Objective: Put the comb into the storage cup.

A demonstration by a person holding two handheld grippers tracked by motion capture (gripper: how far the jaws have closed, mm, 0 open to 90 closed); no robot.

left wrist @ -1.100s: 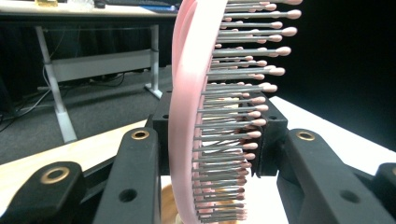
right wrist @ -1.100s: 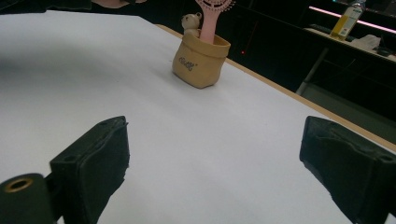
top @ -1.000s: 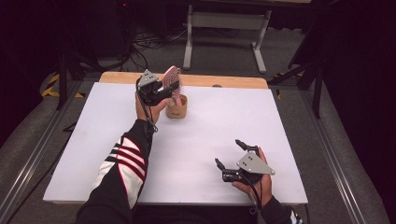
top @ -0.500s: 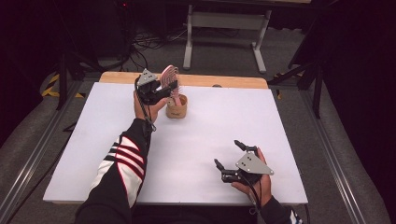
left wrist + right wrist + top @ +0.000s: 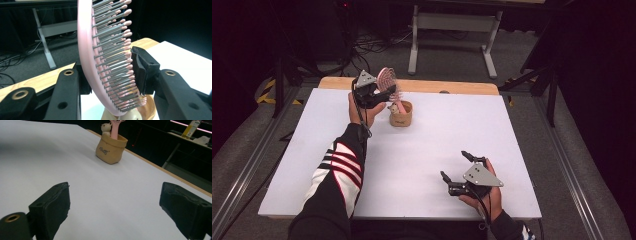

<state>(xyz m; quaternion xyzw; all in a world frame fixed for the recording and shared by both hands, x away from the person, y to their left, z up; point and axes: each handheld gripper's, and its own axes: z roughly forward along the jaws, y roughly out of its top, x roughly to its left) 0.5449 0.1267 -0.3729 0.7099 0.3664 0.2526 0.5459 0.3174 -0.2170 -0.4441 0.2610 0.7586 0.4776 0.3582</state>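
A pink hairbrush (image 5: 387, 80) stands with its handle in a small tan pouch (image 5: 401, 116) at the far left of the white table (image 5: 437, 135). My left gripper (image 5: 388, 94) brackets the brush head. In the left gripper view the brush (image 5: 87, 50) sits between the jaws of the left gripper (image 5: 112, 72), bristle tips just reaching one pad (image 5: 145, 70). Those jaws have just been opening. My right gripper (image 5: 453, 164) rests open near the front edge with nothing between its fingers. The right gripper (image 5: 115, 202) looks toward the pouch (image 5: 110, 150) and the brush handle (image 5: 115, 130).
A small teddy figure (image 5: 106, 127) sits at the pouch's rim. A wooden strip (image 5: 462, 87) runs along the table's far edge. Beyond it are a metal stand (image 5: 452, 30) and cables on the floor.
The left gripper and the brush head have shifted slightly to the left, and the brush stands a little more upright. The right hand has not moved.
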